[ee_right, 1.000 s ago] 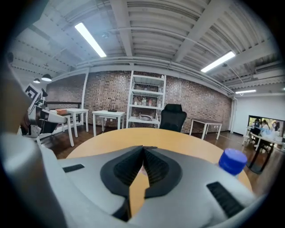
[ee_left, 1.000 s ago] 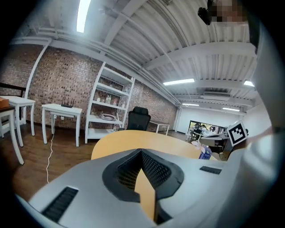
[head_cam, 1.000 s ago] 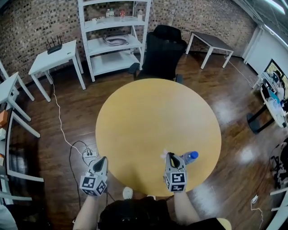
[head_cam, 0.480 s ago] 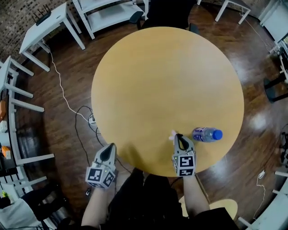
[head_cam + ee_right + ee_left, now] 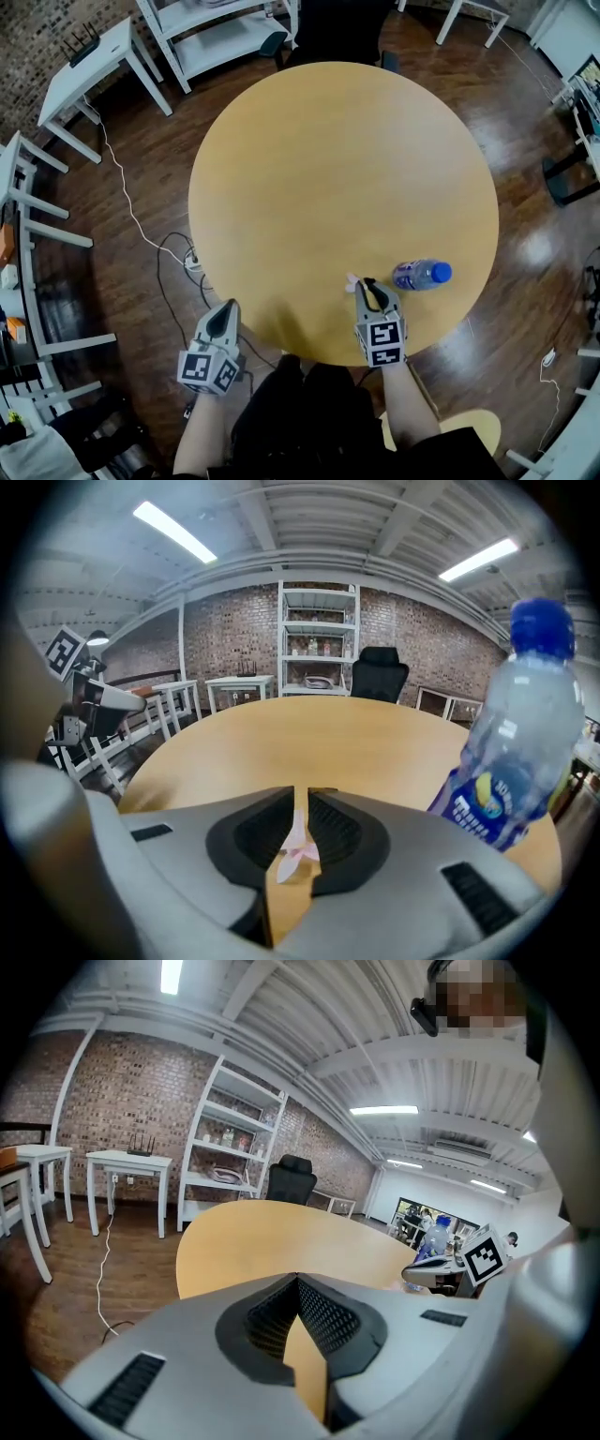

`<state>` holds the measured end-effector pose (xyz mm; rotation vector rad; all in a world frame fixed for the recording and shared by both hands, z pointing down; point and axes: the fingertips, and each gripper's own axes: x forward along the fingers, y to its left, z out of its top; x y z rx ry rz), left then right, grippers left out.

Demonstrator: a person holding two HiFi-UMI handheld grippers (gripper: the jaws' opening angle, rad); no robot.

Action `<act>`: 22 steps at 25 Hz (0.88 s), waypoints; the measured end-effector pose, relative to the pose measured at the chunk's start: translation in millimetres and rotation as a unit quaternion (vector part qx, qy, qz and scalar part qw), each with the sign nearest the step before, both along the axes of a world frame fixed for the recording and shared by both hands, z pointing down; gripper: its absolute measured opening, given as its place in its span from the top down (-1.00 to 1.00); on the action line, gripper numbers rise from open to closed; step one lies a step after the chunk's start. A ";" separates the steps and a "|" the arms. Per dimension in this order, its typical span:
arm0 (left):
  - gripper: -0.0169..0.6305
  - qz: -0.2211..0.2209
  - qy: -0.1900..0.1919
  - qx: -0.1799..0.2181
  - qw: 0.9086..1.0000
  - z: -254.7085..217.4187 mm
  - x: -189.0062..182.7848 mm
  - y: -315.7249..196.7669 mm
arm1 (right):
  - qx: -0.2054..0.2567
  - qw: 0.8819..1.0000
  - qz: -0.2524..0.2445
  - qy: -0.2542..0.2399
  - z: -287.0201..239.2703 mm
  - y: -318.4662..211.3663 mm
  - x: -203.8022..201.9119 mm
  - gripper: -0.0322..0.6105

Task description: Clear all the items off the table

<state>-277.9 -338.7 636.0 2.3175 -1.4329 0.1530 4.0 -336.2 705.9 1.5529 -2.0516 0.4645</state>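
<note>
One bottle [image 5: 419,275] is standing by the table's [image 5: 328,169] near-right edge. The right gripper [image 5: 367,284] beside it is pinching one pink scrap [image 5: 298,841]. The left gripper [image 5: 231,307] is hanging closed, empty, off the near edge.

**Grey shells, marker cubes**

My left gripper [image 5: 228,306] and right gripper [image 5: 367,284] are pale grey plastic with black ribbed pads [image 5: 326,1320] inside. Each carries a white cube [image 5: 208,370] printed with black square markers. My clothes [image 5: 302,422] are dark.
</note>
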 end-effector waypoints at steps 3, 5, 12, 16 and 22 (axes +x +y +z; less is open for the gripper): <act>0.94 0.001 0.000 0.017 1.000 -23.1 10.2 -2.1 | 0.028 1.000 0.002 -0.011 -34.6 -1.3 6.4 0.74; 0.94 0.004 0.009 0.043 0.999 -37.8 16.6 -17.5 | 0.062 0.998 0.002 -0.020 -57.3 -10.8 6.1 0.74; 0.94 0.030 0.042 0.157 0.986 -120.5 45.4 -59.7 | 0.183 0.983 -0.016 -0.014 -162.5 -30.7 -0.9 0.85; 0.94 0.045 0.060 0.192 0.979 -153.1 69.8 -69.5 | 0.233 0.972 0.017 -0.025 -201.5 -33.9 21.3 0.85; 0.94 0.092 0.065 0.221 0.969 -176.6 99.6 -65.3 | 0.315 0.948 0.038 -0.039 -250.6 -19.6 53.6 0.89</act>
